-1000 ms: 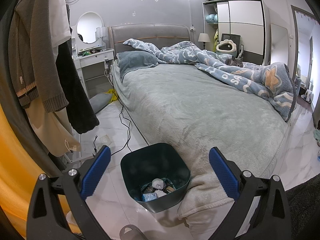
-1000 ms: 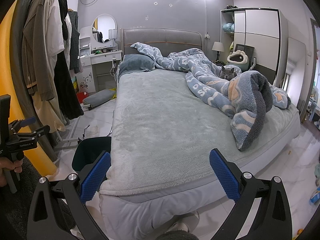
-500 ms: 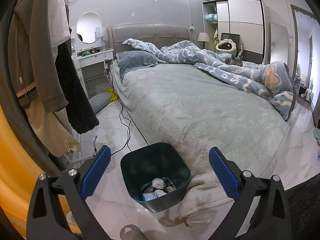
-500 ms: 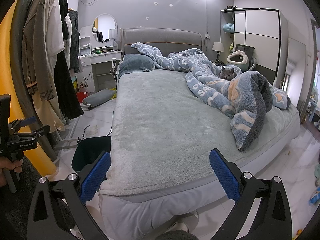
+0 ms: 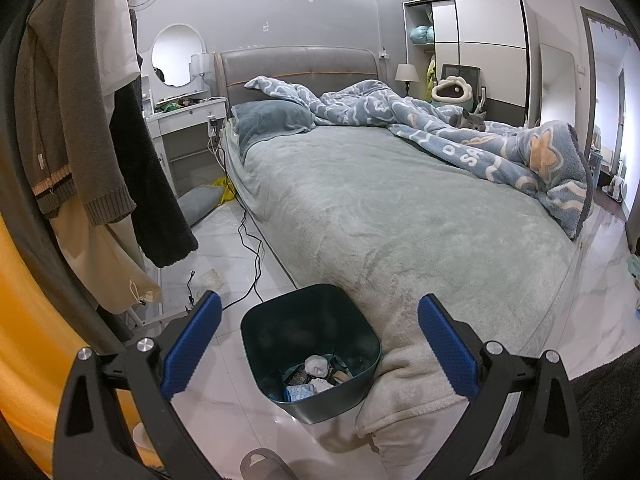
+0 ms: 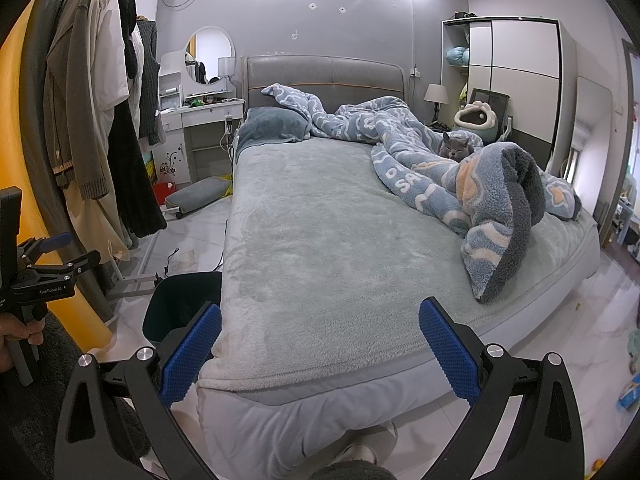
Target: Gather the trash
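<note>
A dark green trash bin stands on the white floor against the bed's near corner, with crumpled paper and wrappers at its bottom. My left gripper is open and empty, held above and just in front of the bin. My right gripper is open and empty, over the foot of the bed. The bin shows at the left in the right wrist view, partly hidden by the bed. The left gripper also shows at that view's left edge, held by a hand.
A large bed with a grey-green cover, a blue blanket and a grey cat. Clothes hang on a rack at left. Black cables and a paper scrap lie on the floor. A slipper is below the left gripper.
</note>
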{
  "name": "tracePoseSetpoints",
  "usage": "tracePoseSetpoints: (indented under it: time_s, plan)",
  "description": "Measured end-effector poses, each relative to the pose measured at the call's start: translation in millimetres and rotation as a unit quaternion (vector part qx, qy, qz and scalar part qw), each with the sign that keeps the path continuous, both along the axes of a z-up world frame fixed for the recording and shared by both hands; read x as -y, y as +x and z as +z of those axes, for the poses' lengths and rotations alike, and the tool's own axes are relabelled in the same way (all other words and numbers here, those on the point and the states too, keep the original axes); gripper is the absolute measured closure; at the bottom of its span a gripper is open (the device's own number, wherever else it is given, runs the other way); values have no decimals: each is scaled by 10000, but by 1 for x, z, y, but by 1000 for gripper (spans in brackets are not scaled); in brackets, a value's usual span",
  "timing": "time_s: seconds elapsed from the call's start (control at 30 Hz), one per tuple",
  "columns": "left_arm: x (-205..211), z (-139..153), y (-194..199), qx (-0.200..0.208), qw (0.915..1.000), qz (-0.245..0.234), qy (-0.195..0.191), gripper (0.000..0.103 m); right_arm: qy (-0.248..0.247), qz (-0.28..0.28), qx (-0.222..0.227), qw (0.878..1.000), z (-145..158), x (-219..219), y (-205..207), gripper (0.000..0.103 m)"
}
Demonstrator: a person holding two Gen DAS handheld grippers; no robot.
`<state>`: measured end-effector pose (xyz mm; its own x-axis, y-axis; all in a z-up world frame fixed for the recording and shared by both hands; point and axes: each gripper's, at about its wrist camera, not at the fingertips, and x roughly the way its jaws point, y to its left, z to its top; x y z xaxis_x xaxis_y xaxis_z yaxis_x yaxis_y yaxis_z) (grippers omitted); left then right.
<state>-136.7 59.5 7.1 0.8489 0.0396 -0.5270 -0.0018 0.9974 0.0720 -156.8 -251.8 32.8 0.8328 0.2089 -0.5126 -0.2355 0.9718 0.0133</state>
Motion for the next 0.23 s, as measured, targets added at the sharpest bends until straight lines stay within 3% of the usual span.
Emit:
tracePoseSetpoints:
  time_s: [0.23]
  plan:
    - [0, 0, 0, 2, 10000, 0, 3, 3, -1, 2, -3, 10000, 0, 0, 0, 3]
